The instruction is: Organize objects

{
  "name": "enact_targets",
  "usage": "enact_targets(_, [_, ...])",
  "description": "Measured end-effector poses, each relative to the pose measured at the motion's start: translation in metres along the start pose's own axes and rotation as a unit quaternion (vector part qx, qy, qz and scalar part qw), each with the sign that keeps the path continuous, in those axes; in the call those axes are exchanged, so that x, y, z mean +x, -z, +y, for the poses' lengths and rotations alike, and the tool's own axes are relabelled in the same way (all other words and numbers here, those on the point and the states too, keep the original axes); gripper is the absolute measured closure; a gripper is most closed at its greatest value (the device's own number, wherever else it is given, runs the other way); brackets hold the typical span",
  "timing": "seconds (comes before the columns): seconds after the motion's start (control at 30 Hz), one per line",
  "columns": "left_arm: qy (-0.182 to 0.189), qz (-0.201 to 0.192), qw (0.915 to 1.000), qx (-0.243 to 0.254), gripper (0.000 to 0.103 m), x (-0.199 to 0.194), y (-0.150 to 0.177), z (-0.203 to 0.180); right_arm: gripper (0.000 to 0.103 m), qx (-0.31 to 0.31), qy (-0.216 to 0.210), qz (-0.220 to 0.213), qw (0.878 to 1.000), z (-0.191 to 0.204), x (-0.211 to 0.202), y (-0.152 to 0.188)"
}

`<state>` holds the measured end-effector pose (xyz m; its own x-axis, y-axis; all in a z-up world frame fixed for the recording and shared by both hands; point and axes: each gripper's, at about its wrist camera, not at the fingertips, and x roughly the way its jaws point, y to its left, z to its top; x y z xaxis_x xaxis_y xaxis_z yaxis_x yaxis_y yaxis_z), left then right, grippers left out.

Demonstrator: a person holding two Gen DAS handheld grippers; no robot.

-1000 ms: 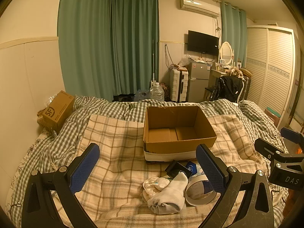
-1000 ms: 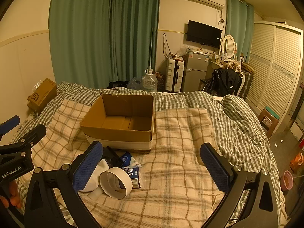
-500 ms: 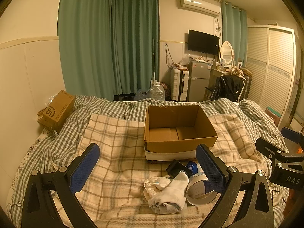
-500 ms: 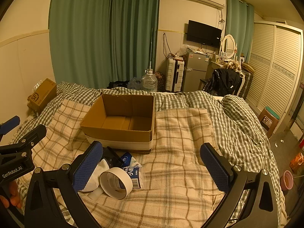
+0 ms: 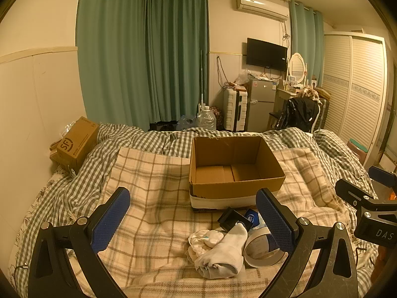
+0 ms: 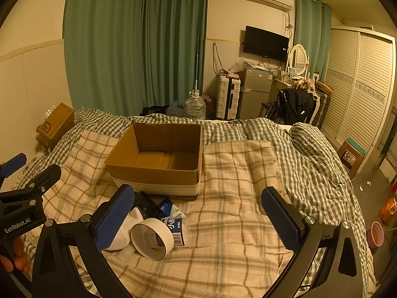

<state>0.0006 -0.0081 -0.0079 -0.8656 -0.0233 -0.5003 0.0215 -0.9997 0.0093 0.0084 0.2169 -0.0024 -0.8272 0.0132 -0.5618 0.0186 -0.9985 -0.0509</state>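
Hovering wide open and empty above the bed's near edge, left gripper [image 5: 192,219] and right gripper [image 6: 198,219], with socks [image 5: 219,248], tape roll [image 6: 151,238] and packet [image 6: 175,226] piled against the empty cardboard box [image 6: 158,159], apparently staged for loading.

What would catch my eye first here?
Probably the open, empty cardboard box sitting mid-bed on the plaid blanket. Just in front of it lies a small heap: a tape roll, white socks and a blue packet. Two black grippers, left and right, frame it with blue-padded jaws wide open.
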Motion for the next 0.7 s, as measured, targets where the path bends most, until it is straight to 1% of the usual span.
enact_targets(0.7, [-0.001, 0.006, 1.0000, 0.001, 0.000, 0.0050, 0.0064, -0.0007, 0.000, -0.007, -0.005, 0.001, 1.000, 0.0032, 0.0014, 0.0044])
